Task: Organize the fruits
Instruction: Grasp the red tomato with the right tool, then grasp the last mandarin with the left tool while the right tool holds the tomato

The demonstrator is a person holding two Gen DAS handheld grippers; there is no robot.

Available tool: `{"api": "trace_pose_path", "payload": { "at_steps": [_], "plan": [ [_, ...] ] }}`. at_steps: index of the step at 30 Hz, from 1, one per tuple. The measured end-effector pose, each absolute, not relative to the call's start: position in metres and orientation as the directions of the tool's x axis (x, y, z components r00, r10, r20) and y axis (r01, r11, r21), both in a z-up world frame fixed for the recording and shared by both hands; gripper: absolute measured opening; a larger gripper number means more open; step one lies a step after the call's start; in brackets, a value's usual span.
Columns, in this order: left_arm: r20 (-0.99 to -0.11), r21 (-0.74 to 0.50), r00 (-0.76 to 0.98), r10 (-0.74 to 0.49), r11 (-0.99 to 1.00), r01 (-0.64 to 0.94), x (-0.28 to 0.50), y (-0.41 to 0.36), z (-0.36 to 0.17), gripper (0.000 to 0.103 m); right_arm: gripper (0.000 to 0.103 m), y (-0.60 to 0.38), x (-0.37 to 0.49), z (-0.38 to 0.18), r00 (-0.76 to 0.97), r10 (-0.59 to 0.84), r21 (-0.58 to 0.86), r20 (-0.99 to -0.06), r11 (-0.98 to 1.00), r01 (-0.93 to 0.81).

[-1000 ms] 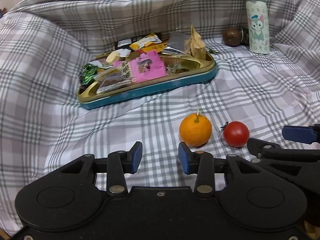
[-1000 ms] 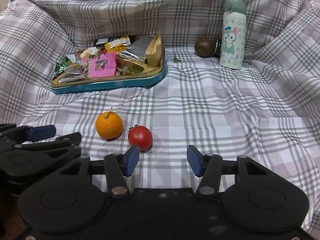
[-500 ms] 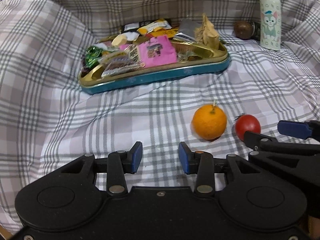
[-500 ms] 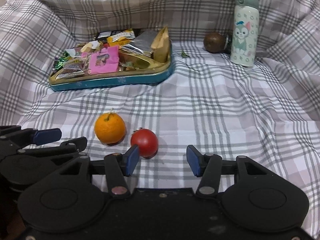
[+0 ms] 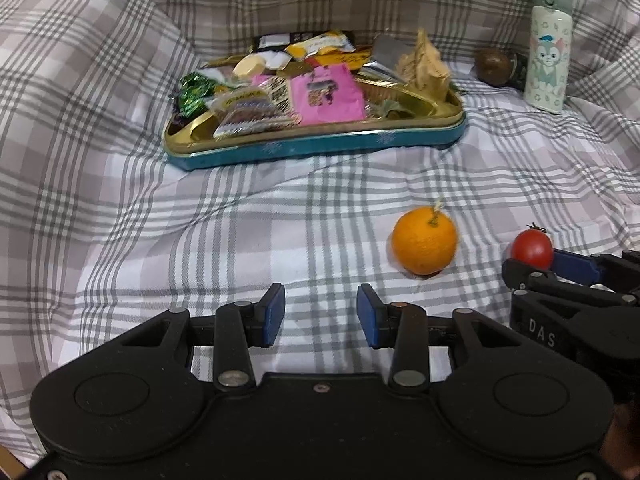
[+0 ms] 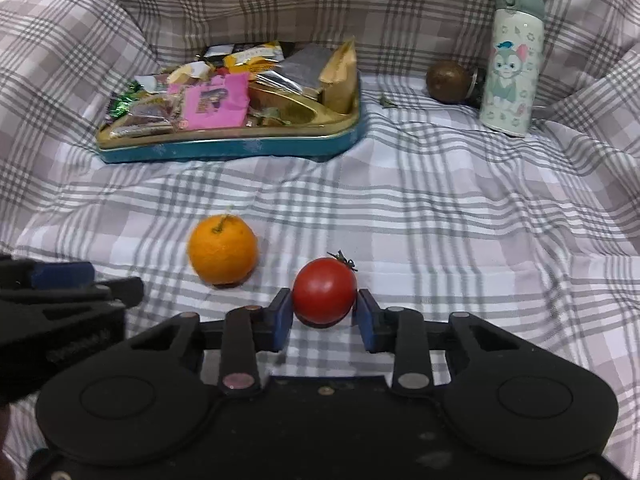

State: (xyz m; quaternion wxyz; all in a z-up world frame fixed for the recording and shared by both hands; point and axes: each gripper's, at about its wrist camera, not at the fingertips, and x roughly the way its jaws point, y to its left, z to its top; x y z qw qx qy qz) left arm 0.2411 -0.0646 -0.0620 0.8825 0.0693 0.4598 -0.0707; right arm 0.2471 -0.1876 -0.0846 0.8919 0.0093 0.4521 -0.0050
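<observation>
Right gripper (image 6: pixel 323 316) closing in on the tomato (image 6: pixel 324 296), blue pads just at its sides at six o'clock on the checked cloth (image 6: pixel 440 216), orange (image 6: pixel 223 255) near at ten o'clock of it, left gripper (image 5: pixel 321 314) gaping wide on nothing.

The tin tray (image 6: pixel 224 148) lies on the checked cloth (image 6: pixel 440 216), with snack packets (image 6: pixel 216 100) heaped in it. Right of the tray stands the bottle (image 6: pixel 510 64), a round fruit (image 6: pixel 448 82) just beside its left. In front of the tray sits the orange (image 6: pixel 223 250), and the tomato (image 6: pixel 324 292) lies nearer, to the orange's right.
</observation>
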Motion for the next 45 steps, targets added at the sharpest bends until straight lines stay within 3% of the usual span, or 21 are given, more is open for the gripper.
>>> {"api": "trace_pose_path", "payload": {
  "at_steps": [16,31,35,45],
  "plan": [
    [-0.793,0.032,0.58,-0.186,0.938,0.345,0.247,-0.105,-0.06,0.05,0.034,-0.227,0.237,-0.087,0.568,-0.149,-0.047,-0.81,0.981,0.189],
    [-0.802,0.026,0.574,-0.165,0.951,0.309,0.268,-0.116,-0.071,0.055,0.034,-0.23,0.238,-0.091,0.584,-0.164,-0.059,-0.795,0.979,0.194],
    [-0.819,0.025,0.554,-0.149,0.956,0.293,0.274,-0.118,-0.077,0.055,0.042,-0.231,0.24,-0.092,0.588,-0.174,-0.066,-0.79,0.977,0.201],
    [-0.832,0.036,0.543,-0.115,0.965,0.259,0.282,-0.121,-0.08,0.059,0.047,-0.231,0.241,-0.094,0.597,-0.187,-0.076,-0.78,0.975,0.207]
  ]
}}
